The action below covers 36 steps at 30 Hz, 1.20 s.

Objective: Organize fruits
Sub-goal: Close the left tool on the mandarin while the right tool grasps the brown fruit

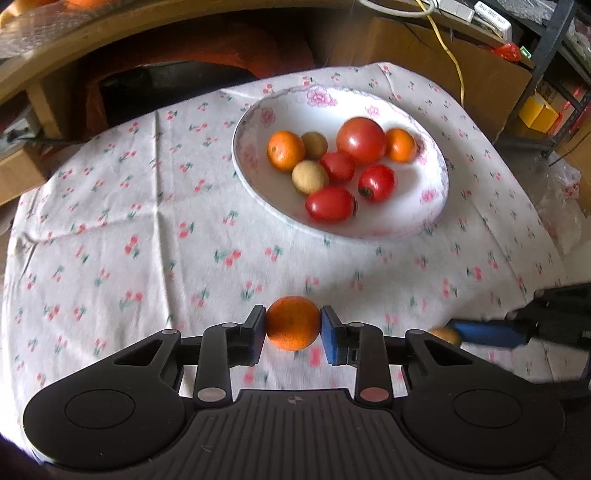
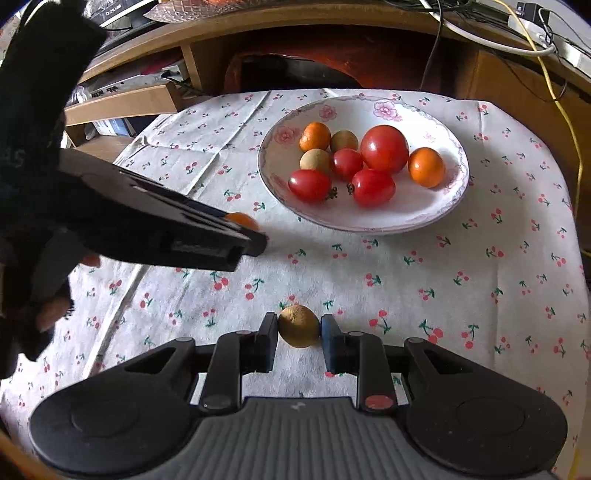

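Note:
My left gripper is shut on a small orange and holds it above the cloth, short of the bowl. My right gripper is shut on a small brown longan near the table's front. The white floral bowl holds two small oranges, several red tomatoes and two brown longans. The bowl also shows in the right wrist view. The left gripper appears at the left of the right wrist view with the orange peeking over it.
A cherry-print cloth covers the table. A wooden desk edge and cables run along the back. Cardboard boxes and a metal rack stand at the right. The person's gloved hand is at the left.

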Motion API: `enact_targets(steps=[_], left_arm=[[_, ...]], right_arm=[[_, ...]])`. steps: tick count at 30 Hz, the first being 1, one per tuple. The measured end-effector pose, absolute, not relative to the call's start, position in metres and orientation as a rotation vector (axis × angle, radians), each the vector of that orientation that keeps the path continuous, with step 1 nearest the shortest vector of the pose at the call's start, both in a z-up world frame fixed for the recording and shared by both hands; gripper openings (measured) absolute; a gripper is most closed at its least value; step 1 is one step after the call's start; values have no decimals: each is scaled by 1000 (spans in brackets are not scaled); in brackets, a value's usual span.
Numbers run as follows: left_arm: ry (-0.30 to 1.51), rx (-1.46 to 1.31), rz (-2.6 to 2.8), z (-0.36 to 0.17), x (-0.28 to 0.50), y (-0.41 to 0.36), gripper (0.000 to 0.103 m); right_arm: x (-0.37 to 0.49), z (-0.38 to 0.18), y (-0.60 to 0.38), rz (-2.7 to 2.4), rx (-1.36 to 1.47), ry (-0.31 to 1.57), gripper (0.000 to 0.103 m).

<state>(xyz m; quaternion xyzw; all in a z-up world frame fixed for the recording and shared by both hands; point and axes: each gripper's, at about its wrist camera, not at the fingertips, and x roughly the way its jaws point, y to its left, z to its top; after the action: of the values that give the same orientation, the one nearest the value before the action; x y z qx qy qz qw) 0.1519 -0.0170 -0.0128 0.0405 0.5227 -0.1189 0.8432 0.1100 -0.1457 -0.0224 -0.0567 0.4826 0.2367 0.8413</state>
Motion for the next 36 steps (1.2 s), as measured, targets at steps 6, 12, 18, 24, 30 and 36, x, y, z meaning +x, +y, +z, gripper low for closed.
enact_targets(steps=[6,12,18,24,30,36], left_arm=[[1138,120,-261,-9,111,-14,39],[1177,137,-278,-16,82,-16,40],[1151,163,-275,-19,80,-17,46],[1136,172,-280,-17,75,-14,56],[1110,200,-294,-17,66,-13,64],[1118,183,-304,-13,72,-17,49]], right_arm=[[84,-17,-156,494,-137,1026,24],[58,-23,-160,497,-164,1058,24],[51,-31,-156,496,-199,1072,24],[56,-32,-157,505,-191,1065,26],[53,-32,-159,519,-188,1056,32],[51,-31,-153,524,-218,1043,32]])
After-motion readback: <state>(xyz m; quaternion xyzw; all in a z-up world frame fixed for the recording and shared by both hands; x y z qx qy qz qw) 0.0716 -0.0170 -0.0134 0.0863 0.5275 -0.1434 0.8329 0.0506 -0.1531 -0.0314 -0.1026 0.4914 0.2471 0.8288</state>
